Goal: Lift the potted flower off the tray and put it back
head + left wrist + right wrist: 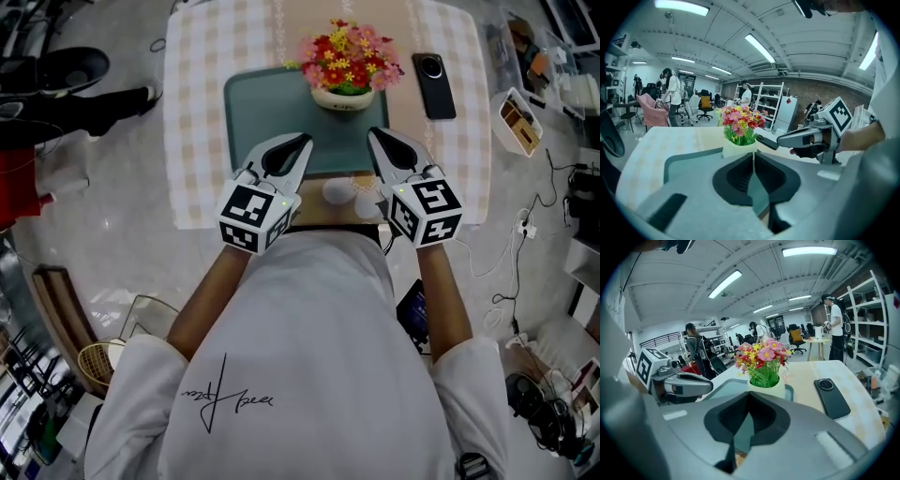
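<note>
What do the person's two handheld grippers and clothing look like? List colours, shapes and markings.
The left gripper and right gripper are matching light grey plastic shells tapering to pointed jaws with black inner pads. Each carries a white cube printed with black square markers. The person wears a white short-sleeved T-shirt with a black handwritten-style print.

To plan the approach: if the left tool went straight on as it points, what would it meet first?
Probably the potted flower, near its base; perhaps the tray first, depth unclear.
</note>
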{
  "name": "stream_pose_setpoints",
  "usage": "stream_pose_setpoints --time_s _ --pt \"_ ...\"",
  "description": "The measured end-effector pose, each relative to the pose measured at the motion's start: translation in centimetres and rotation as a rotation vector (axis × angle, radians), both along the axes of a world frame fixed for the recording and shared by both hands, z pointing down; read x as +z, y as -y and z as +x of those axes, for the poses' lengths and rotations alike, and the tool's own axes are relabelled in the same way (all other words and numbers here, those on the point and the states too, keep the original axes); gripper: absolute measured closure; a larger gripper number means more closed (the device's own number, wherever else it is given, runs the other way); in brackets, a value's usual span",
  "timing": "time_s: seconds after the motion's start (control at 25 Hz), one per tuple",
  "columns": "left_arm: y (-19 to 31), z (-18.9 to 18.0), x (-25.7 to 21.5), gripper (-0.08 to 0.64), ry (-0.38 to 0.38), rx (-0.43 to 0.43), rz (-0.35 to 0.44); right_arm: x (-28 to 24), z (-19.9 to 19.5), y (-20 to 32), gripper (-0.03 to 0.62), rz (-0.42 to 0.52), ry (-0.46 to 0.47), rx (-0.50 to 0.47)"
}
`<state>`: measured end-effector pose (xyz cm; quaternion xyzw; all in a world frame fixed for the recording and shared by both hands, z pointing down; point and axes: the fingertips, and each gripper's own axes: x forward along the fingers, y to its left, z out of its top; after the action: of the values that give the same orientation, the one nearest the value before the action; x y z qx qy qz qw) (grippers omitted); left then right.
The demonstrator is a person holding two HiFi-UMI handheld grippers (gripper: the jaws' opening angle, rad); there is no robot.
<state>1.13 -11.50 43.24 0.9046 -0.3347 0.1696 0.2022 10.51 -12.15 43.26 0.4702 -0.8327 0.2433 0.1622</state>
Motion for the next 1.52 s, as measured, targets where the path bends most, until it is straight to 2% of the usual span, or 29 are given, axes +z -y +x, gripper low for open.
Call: stream_pose_setpoints --time_s 0.4,0.56,0.68,0.8,1.08,1.52 --pt "-2.0 -1.9 -2.6 0.563 0.012 0.034 0.060 -2.1 -2.2 -3.3 0.588 0.008 0.020 -0.035" --pt "-3.0 -1.8 -3.3 0.563 0.020 0.080 0.081 -3.0 -3.2 -4.2 0.588 0.024 0.020 -0.038" --pt "-3.8 -1.9 -4.1 0.561 -0.014 0.101 0.091 -3.5 -4.0 -5.0 0.587 0.029 0.019 -0.044" --pt "-4.5 -2.1 -4.8 0.561 -0.069 0.111 0.089 -3.8 -4.9 -5.9 0.588 0.026 0.023 -0.049" --pt "-6.7 -2.0 -4.7 0.561 -0.071 0.180 0.073 -4.6 -5.9 -7.5 0.588 0.062 0.027 -0.043" --pt "-7.3 -2.2 -5.0 0.561 -0.114 0.199 0.055 -4.4 -6.7 -8.2 0.588 0.055 0.025 -0.050"
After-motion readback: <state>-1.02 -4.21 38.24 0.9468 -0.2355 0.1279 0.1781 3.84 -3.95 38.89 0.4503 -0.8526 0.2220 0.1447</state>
